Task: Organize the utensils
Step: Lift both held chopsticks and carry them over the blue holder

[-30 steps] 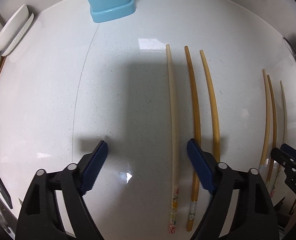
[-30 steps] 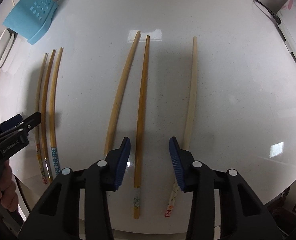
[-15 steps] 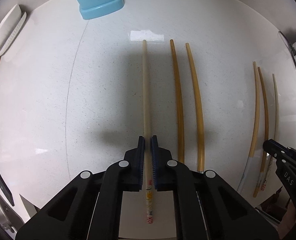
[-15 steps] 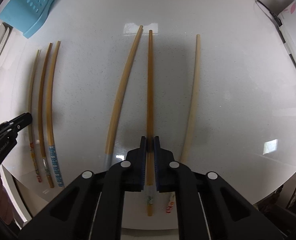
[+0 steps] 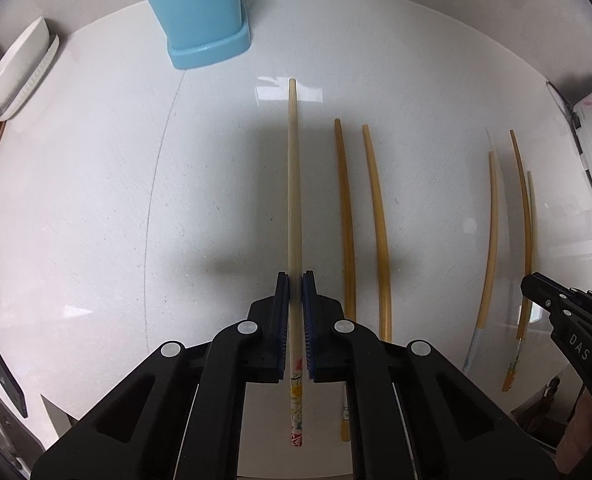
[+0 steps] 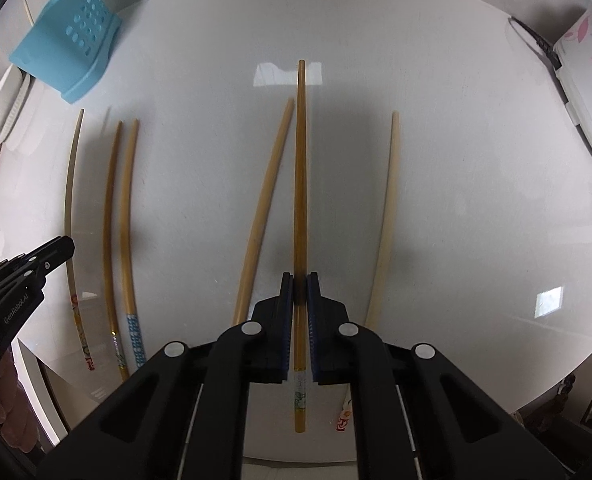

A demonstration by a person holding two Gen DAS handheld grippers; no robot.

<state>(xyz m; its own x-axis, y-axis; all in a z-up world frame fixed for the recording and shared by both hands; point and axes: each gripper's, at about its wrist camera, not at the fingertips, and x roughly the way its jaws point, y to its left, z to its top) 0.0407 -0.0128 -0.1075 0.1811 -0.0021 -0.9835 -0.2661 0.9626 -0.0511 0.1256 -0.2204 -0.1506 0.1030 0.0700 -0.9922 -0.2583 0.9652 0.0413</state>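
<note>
While gripped: two chopsticks (image 5: pixel 294 200); four loose (image 6: pixel 256 216).

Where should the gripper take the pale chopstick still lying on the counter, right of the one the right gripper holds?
Judgement: grip the pale chopstick on its plain shaft, just above the red-patterned end, coming straight down with one finger on each long side. It lies flat on the counter, apart from the neighbouring chopstick, so both sides are free.

We hold both grippers pointing straight down. Our left gripper (image 5: pixel 296 280) is clamped on a pale chopstick (image 5: pixel 294 184), and our right gripper (image 6: pixel 299 282) is clamped on a darker chopstick (image 6: pixel 300 168), blue pads (image 6: pixel 312 320) pressing each side.
</note>
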